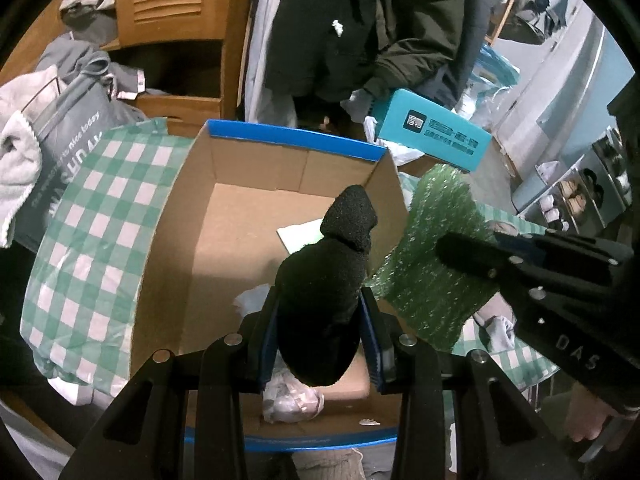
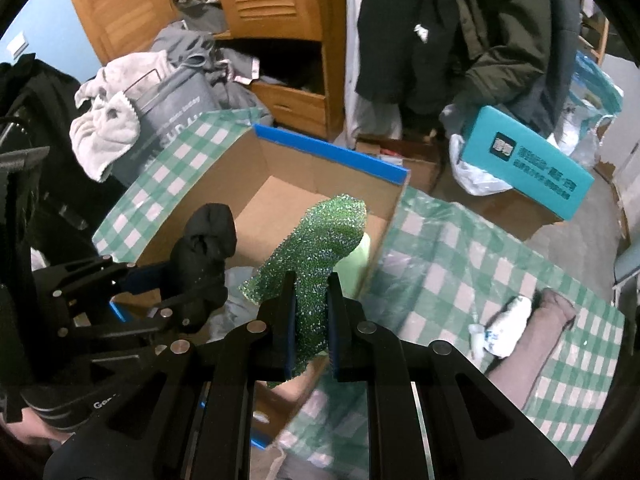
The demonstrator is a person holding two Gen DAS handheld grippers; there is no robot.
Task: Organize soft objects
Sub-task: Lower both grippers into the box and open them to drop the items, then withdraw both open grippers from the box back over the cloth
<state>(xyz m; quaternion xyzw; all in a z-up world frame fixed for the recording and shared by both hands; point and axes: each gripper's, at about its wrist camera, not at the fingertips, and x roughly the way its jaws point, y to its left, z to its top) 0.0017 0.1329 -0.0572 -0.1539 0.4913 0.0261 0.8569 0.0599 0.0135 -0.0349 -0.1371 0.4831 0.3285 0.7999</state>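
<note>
A cluttered home bedroom: wooden louvred wardrobe [image 2: 276, 4], hanging coats [image 2: 460, 32] (dark, bulky), heaped laundry [image 2: 108, 128].

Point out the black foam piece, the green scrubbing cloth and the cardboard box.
black foam piece [image 1: 320, 300], left wrist view, its middle between the pads
green scrubbing cloth [image 2: 320, 248], right wrist view, its middle above the pads
cardboard box [image 1: 296, 140], left wrist view, blue far rim

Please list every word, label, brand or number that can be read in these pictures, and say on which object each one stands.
"DAS": on the right claw's black body.
"nice today": on the grey bag; the rest of that line and the big upside-down letters are not legible.
"Gen": on the left claw's body, cut off.
Teal box: a logo and characters, too blurred to read.
</note>
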